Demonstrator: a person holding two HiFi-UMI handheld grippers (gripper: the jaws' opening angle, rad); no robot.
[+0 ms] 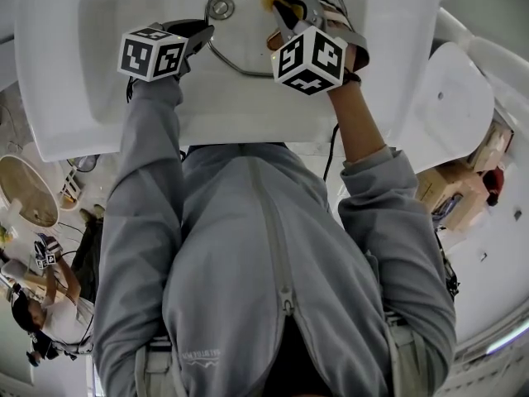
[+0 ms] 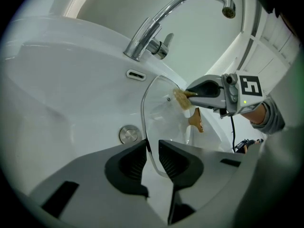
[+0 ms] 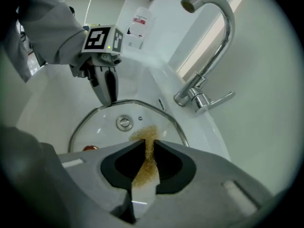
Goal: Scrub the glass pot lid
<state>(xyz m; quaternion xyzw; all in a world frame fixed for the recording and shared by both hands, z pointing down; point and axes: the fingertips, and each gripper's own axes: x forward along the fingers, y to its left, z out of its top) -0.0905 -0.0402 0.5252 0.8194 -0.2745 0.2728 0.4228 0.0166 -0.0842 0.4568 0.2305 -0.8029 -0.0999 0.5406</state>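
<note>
The head view looks steeply down on the sink from above the person, farthest off. The left gripper view sits low and close in the sink, looking along its fingers toward the tap. The right gripper view looks across the sink, with the tap to its right. All three views share the glass lid and the drain.

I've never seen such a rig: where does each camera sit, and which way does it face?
Head view: on the person's head, facing steeply down at the sink; sleeves, torso, left gripper and right gripper show.
Left gripper view: on the left gripper, looking along its jaws, shut on the glass pot lid, toward the faucet.
Right gripper view: on the right gripper, looking down its jaws, shut on the scrub pad, onto the lid.
Shared: both gripper views show lid, faucet and the other gripper.
</note>
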